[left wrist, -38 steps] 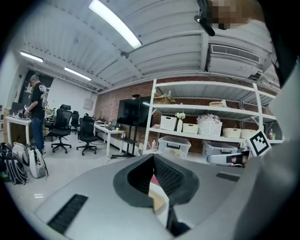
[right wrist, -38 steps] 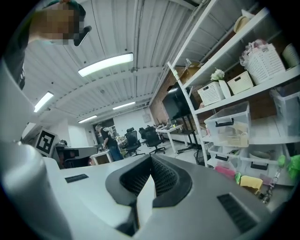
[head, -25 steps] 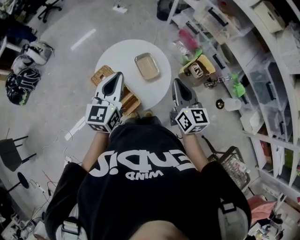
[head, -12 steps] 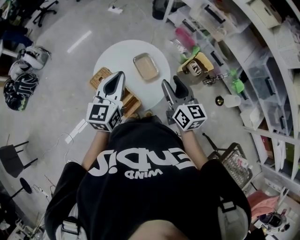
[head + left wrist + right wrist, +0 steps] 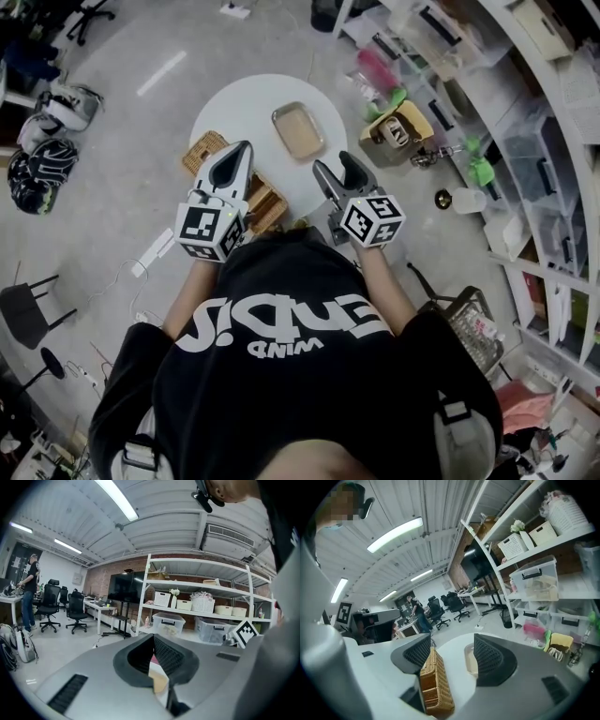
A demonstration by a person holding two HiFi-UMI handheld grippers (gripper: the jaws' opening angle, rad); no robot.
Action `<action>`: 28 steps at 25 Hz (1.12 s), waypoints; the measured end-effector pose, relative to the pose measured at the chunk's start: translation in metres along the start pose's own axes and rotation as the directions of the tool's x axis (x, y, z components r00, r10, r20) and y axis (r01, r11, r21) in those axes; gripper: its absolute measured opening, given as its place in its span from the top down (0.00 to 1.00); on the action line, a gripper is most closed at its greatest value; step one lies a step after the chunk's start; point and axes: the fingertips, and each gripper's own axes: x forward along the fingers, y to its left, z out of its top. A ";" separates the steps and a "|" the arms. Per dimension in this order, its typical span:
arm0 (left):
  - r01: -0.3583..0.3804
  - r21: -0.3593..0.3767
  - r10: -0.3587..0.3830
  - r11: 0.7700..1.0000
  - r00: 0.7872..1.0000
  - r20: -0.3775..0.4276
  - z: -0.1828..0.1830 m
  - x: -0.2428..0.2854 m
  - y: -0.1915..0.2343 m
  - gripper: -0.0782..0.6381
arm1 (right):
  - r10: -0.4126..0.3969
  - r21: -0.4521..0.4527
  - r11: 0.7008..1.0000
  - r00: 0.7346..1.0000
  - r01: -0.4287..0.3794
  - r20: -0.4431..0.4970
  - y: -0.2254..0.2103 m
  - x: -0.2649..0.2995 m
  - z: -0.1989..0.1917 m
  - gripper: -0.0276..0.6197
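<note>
While both are held clear above the round white table [image 5: 246, 101], the left gripper [image 5: 238, 152] is clenched on nothing and the right gripper [image 5: 332, 167] is spread empty, so the wicker basket [image 5: 269, 202] is framed between its jaws, the metal tray [image 5: 298, 131] beyond

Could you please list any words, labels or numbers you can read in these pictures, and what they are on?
Black T-shirt: large white print, upside down, not legible with certainty.
Cubes on left gripper and right gripper: square markers only, no words.
Shelf bins: labels too small to read.
</note>
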 end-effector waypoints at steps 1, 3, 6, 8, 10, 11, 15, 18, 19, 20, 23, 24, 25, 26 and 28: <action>0.000 -0.006 0.000 1.000 1.000 -0.003 -0.001 0.001 0.001 0.89 | 0.002 0.003 1.000 1.000 -0.002 -0.018 -0.002 0.005 -0.006 0.54; -0.003 -0.016 0.002 1.000 1.000 -0.011 -0.003 0.002 0.004 0.89 | 0.004 0.007 1.000 0.998 -0.004 -0.056 -0.006 0.015 -0.018 0.54; -0.007 -0.016 0.006 1.000 1.000 -0.018 -0.005 0.004 0.006 0.89 | 0.004 0.017 1.000 0.993 -0.002 -0.115 -0.013 0.028 -0.039 0.54; -0.010 -0.019 0.009 1.000 1.000 -0.023 -0.007 0.006 0.008 0.89 | 0.006 0.022 1.000 0.987 -0.003 -0.158 -0.019 0.036 -0.053 0.54; -0.014 -0.025 0.013 1.000 0.999 -0.031 -0.009 0.007 0.010 0.89 | 0.013 0.032 0.999 0.980 -0.007 -0.199 -0.022 0.044 -0.068 0.54; -0.016 -0.026 0.015 1.000 0.999 -0.034 -0.010 0.007 0.011 0.89 | 0.018 0.037 0.999 0.975 -0.010 -0.220 -0.024 0.048 -0.076 0.54; -0.024 -0.028 0.022 0.999 0.999 -0.044 -0.013 0.007 0.015 0.89 | 0.031 0.060 0.998 0.953 -0.014 -0.300 -0.030 0.062 -0.106 0.55; -0.030 -0.029 0.029 0.999 0.998 -0.054 -0.016 0.006 0.017 0.89 | 0.042 0.094 0.996 0.939 -0.011 -0.341 -0.035 0.071 -0.125 0.55; -0.032 -0.029 0.030 0.999 0.998 -0.057 -0.017 0.006 0.018 0.89 | 0.045 0.103 0.995 0.935 -0.009 -0.351 -0.036 0.073 -0.131 0.55; -0.034 -0.028 0.032 0.999 0.998 -0.061 -0.019 0.006 0.019 0.89 | 0.048 0.111 0.994 0.931 -0.008 -0.362 -0.038 0.076 -0.136 0.55; -0.039 -0.030 0.037 0.999 0.997 -0.073 -0.023 0.006 0.022 0.89 | 0.054 0.135 0.991 0.918 0.000 -0.392 -0.043 0.085 -0.151 0.56; -0.041 -0.030 0.038 0.999 0.996 -0.077 -0.024 0.007 0.023 0.89 | 0.055 0.146 0.989 0.915 0.004 -0.399 -0.044 0.088 -0.154 0.56; -0.042 -0.030 0.040 0.999 0.996 -0.080 -0.025 0.007 0.024 0.89 | 0.057 0.158 0.987 0.913 0.008 -0.405 -0.046 0.091 -0.157 0.57; -0.044 -0.029 0.041 0.999 0.996 -0.083 -0.025 0.007 0.024 0.89 | 0.059 0.169 0.985 0.911 0.012 -0.409 -0.047 0.093 -0.159 0.58; -0.047 -0.025 0.045 0.999 0.995 -0.088 -0.027 0.006 0.025 0.89 | 0.068 0.190 0.982 0.907 0.013 -0.416 -0.047 0.099 -0.163 0.59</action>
